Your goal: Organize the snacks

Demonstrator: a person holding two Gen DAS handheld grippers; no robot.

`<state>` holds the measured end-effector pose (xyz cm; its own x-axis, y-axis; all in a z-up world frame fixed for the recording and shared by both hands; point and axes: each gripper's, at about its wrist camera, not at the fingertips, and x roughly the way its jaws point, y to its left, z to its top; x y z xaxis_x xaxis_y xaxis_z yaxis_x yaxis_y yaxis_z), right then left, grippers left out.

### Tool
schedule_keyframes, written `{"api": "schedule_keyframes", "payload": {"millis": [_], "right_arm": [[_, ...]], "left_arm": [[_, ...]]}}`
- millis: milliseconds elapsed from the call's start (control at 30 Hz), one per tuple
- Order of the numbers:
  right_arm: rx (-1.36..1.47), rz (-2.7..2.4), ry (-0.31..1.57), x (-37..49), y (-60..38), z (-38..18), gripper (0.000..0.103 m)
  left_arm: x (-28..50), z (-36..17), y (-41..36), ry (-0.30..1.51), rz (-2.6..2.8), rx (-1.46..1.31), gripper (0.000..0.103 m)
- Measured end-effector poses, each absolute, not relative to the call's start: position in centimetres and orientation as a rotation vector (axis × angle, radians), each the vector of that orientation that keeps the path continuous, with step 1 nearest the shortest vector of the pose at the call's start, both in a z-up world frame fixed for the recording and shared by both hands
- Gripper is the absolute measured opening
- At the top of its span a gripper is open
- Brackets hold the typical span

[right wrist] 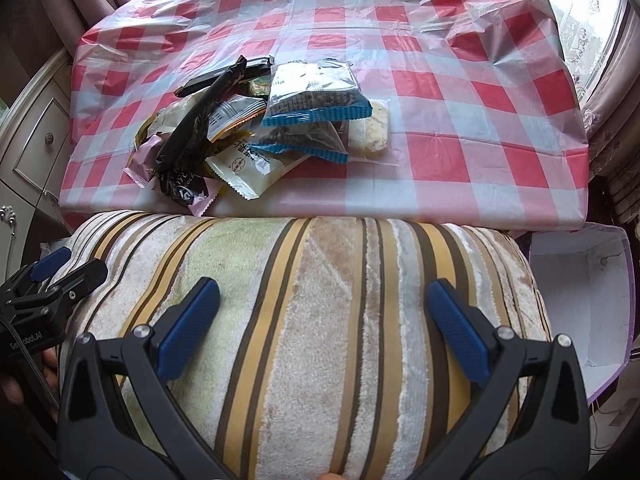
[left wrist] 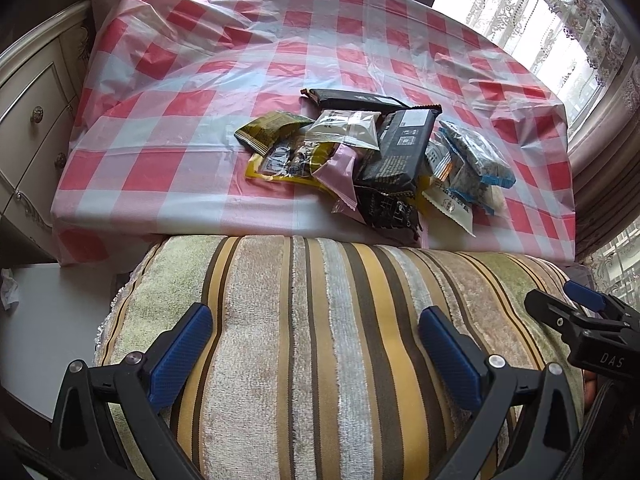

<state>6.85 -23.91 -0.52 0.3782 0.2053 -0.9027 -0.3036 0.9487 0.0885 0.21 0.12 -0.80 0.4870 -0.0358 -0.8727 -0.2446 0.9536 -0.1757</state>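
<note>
Left wrist view only: a cream drawer unit (left wrist: pixel 34 120) stands just left of the worktop (left wrist: pixel 200 80), and a white surface (left wrist: pixel 48 320) with a crumpled scrap (left wrist: pixel 9 290) lies below it. Right wrist view only: an open white box (right wrist: pixel 584 300) sits to the right of the striped cushion (right wrist: pixel 320 320), below the worktop's right corner; nothing shows inside it.

Both views show the snack pile (left wrist: pixel 372 160) on the checked cloth, near the worktop's front edge and just beyond the cushion. The packets overlap, so an exact total cannot be told. Countable from the left wrist view: one olive packet (left wrist: pixel 272 128), one yellow packet (left wrist: pixel 280 166), one pink packet (left wrist: pixel 340 172), one white packet (left wrist: pixel 348 128), one long black bar (left wrist: pixel 356 98), one black pack (left wrist: pixel 400 148). The right wrist view shows two blue-edged clear bags (right wrist: pixel 316 96) and one pale cake in clear wrap (right wrist: pixel 374 128), at the pile's right side.

Left gripper (left wrist: pixel 316 348): fingers spread wide, holding nothing, above the cushion. Right gripper (right wrist: pixel 324 320): fingers likewise spread, empty, above the cushion. Each gripper appears at the edge of the other's view.
</note>
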Motion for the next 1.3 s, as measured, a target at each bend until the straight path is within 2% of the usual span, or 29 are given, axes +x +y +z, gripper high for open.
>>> {"api": "schedule_keyframes", "payload": {"millis": [1300], "right_arm": [[-0.096,0.329,1.129,6.73,-23.97,-0.61,0.103]], "left_arm": [[0.28,-0.62,-0.24,1.05,0.147,-0.283,0.103]]}}
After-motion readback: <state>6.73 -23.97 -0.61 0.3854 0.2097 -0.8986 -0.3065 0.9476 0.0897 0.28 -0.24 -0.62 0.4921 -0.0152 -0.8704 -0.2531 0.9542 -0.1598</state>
